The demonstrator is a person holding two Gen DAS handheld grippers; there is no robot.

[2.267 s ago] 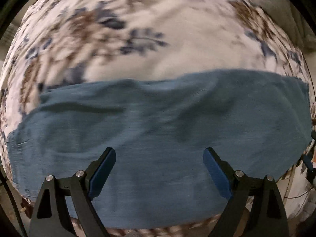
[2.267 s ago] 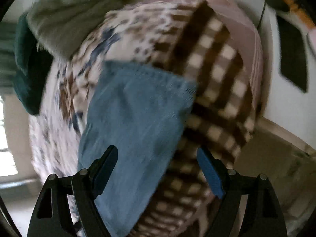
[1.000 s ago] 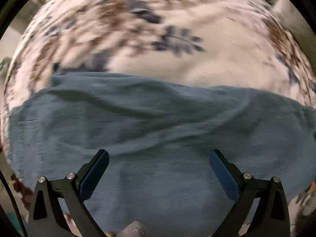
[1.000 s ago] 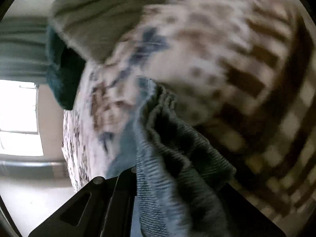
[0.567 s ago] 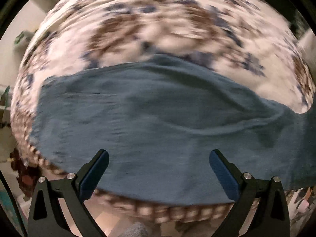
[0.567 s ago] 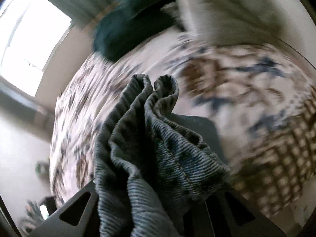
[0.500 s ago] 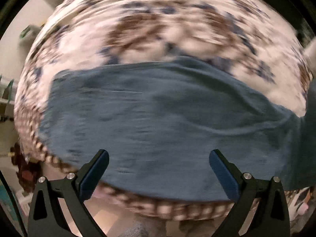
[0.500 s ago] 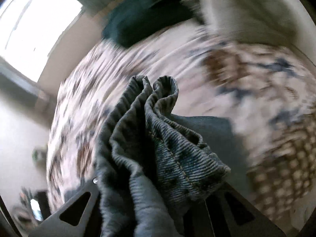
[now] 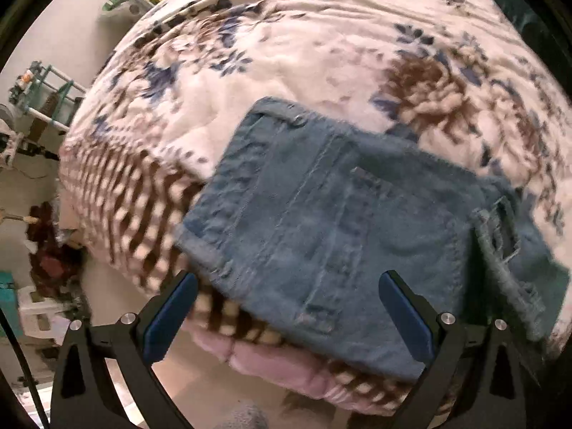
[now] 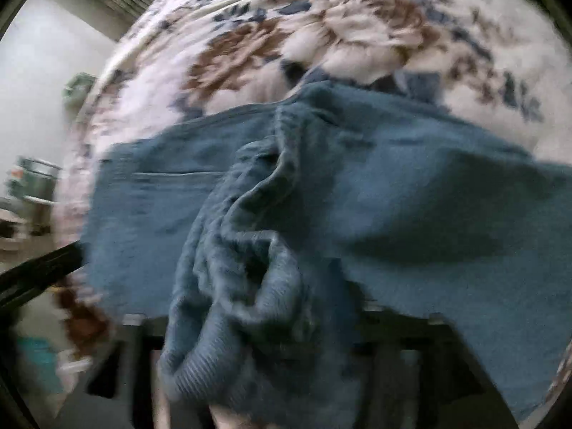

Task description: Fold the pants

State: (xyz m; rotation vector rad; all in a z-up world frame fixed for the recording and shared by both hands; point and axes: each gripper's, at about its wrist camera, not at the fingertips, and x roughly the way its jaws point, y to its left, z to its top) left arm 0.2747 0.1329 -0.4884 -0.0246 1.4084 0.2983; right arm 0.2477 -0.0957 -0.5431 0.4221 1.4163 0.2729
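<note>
The blue denim pants (image 9: 321,221) lie on the bed near its edge, waistband and button (image 9: 298,118) towards the upper left. My left gripper (image 9: 287,316) hovers over them, open, with nothing between its blue pads (image 9: 171,312). In the blurred right wrist view, a bunched end of the pants (image 10: 243,250) is draped over my right gripper (image 10: 286,307) and hides its fingertips. Its jaws are opening and stand wide apart, with the cloth loose between them. The rest of the pants (image 10: 411,186) spreads flat behind.
The floral blanket (image 9: 321,53) covers the bed, with a brown checked border (image 9: 136,193) and a pink edge (image 9: 286,361) at the front. A cluttered shelf (image 9: 39,107) and floor items (image 9: 35,307) stand at the left. A dark blurred bar (image 10: 39,271) crosses the right view's left side.
The right gripper swung the bunched pant end across over the flat pants and its jaws parted. The left gripper slid along the pants to the waistband end, staying open.
</note>
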